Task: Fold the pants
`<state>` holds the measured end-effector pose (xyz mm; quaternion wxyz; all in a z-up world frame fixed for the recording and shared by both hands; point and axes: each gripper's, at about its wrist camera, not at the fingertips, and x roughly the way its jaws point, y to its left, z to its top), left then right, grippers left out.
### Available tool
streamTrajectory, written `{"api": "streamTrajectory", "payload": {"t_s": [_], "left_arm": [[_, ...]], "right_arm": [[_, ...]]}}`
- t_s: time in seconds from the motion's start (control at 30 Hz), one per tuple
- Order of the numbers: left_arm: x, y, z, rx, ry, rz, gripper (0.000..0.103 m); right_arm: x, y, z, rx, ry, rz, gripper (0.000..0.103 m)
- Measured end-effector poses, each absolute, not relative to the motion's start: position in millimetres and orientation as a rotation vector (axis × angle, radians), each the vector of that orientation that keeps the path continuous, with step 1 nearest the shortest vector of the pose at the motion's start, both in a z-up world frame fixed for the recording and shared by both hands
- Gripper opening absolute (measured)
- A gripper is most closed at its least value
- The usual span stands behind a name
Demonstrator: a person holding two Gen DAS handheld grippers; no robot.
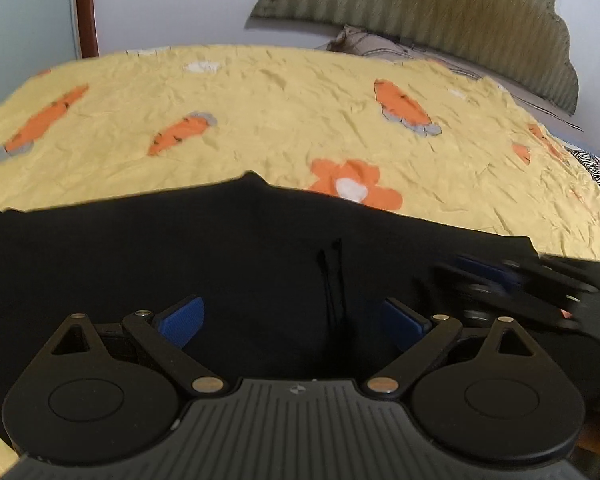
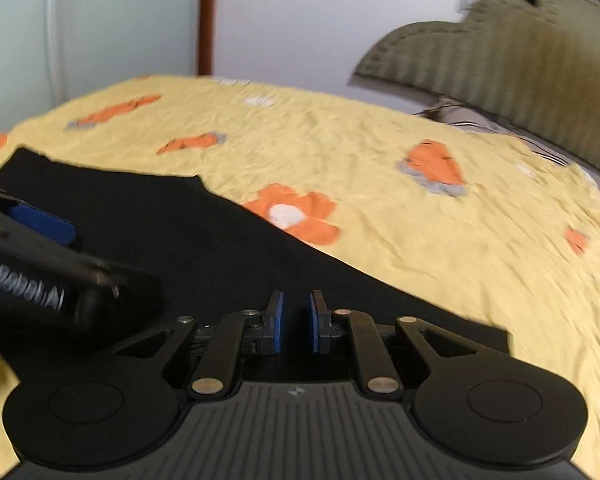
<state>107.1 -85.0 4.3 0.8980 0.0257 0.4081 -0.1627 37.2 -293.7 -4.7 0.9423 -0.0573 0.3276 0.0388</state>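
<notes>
Left tongs [image 1: 292, 322]: blue-padded fingers spread wide, nothing between them, hovering low over the black fabric pants [image 1: 180, 252]. Judged to be poised for a fresh hold, not holding.

Right tongs [image 2: 297, 322]: blue pads drawn near together with a narrow gap showing; no cloth is visible between them. Whether they pinch an edge below the sightline cannot be told. In the left wrist view the same tool appears blurred at the right, over the garment's right end.

Black pants: lying flat on the bed, spread across the near side, both tools above them and just beside one another. The far edge is clean with one small peak at mid-length; a thin dark cord [image 1: 334, 280] lies on the cloth ahead of the left tongs. The tidy rectangular outline suggests at least one fold is already made, though the dark fabric hides any layering.

Yellow crinkled bedspread printed with orange carrots and flowers [image 1: 300, 100]: bears the garment, open cloth beyond it.

Olive ribbed scalloped headboard [image 1: 440, 12]: at the far right, with a pillow [image 1: 364, 42] against it.
</notes>
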Motion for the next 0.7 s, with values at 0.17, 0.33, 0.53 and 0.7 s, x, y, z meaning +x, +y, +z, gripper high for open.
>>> {"api": "streamTrajectory", "payload": {"t_s": [0.17, 0.33, 0.53, 0.7], "left_arm": [[96.1, -109.3, -6.3, 0.206, 0.808, -0.358, 0.099], [74.7, -127.0, -26.0, 0.387, 0.733, -0.315, 0.101], [71.3, -120.6, -27.9, 0.375, 0.740, -0.332, 0.102], [73.7, -89.6, -13.2, 0.252, 0.790, -0.306, 0.101]], "right_arm": [[21.7, -311.3, -25.7, -0.104, 0.739, 0.035, 0.013], [-0.1, -314.9, -7.3, -0.073, 0.692, -0.006, 0.015], [-2.1, -323.6, -22.7, -0.040, 0.744, -0.046, 0.016], [-7.2, -311.1, -15.6, -0.022, 0.688, -0.050, 0.036]]}}
